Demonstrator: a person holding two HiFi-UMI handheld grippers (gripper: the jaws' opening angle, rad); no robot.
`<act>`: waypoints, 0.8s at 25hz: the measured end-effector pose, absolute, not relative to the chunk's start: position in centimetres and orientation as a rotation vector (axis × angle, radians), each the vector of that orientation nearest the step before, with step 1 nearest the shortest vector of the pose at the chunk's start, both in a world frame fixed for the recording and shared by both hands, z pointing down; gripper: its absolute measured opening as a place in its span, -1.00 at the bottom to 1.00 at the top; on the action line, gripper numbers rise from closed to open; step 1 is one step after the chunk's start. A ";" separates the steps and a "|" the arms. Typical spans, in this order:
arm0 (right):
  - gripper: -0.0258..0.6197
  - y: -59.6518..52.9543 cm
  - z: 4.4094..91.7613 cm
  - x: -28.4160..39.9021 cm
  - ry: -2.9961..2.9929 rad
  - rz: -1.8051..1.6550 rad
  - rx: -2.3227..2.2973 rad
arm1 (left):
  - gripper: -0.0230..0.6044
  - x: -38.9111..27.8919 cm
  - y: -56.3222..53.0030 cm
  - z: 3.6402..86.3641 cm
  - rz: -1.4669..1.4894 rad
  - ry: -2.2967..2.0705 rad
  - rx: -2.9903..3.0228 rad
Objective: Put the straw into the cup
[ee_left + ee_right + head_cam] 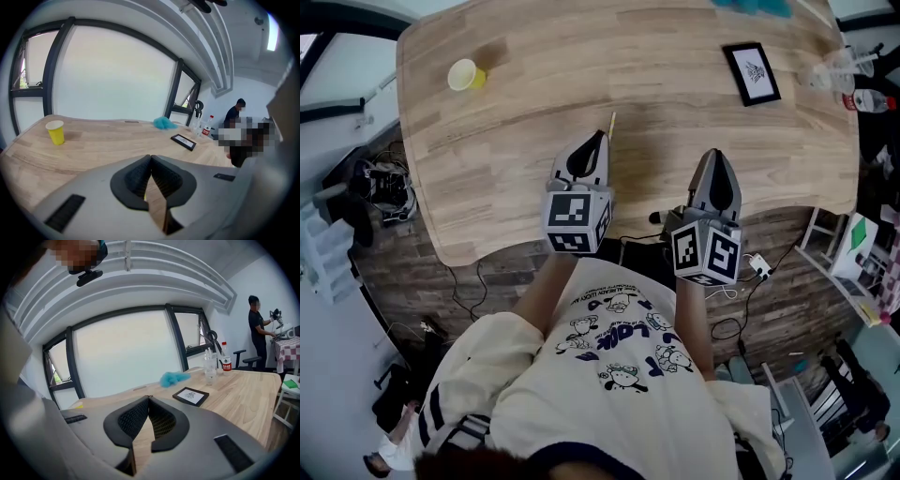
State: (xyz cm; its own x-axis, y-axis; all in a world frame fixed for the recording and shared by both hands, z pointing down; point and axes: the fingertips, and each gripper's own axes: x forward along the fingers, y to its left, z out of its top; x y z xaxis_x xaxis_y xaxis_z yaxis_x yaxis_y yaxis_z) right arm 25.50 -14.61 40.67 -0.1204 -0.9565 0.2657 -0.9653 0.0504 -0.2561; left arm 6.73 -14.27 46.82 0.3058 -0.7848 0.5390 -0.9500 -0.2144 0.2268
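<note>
**Cup** (466, 75): yellow and upright with its mouth open. It stands at the far left of the table (609, 47), well apart from both grippers.

**Left gripper** (598, 141): the jaws are clenched on the straw (611, 121). A short length pokes past the jaw tips, over the middle of the table.

- Handling, as judged: the straw is very light, smooth and slightly flexible. It may swivel or slip between the pads, and it will flatten under a hard squeeze.
- Hold it with moderate pressure, well back from the free end, so that this end enters the cup first.
- The cup is probably light too, so avoid pushing against its rim.
- Appearance: thin, straight and pale yellow.

**Right gripper** (717, 157): the jaws are closed together with nothing between them. It is held above the near table edge.

**Framed picture** (751, 73): it lies flat further right and is not involved.
</note>
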 end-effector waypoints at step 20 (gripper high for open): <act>-0.93 -15.6 43.4 26.6 -2.248 0.717 1.974 | -0.76 6.7 -12.6 53.6 0.645 -1.428 1.795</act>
State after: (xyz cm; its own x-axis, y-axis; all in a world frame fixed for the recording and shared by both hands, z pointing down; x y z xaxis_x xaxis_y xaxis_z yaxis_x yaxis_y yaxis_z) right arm 26.59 -15.55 43.40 -0.1750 -0.9216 0.3466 -0.9520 0.0685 -0.2985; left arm 6.67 -12.63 53.58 0.2534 -0.5930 0.7642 -0.9655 -0.1060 0.2379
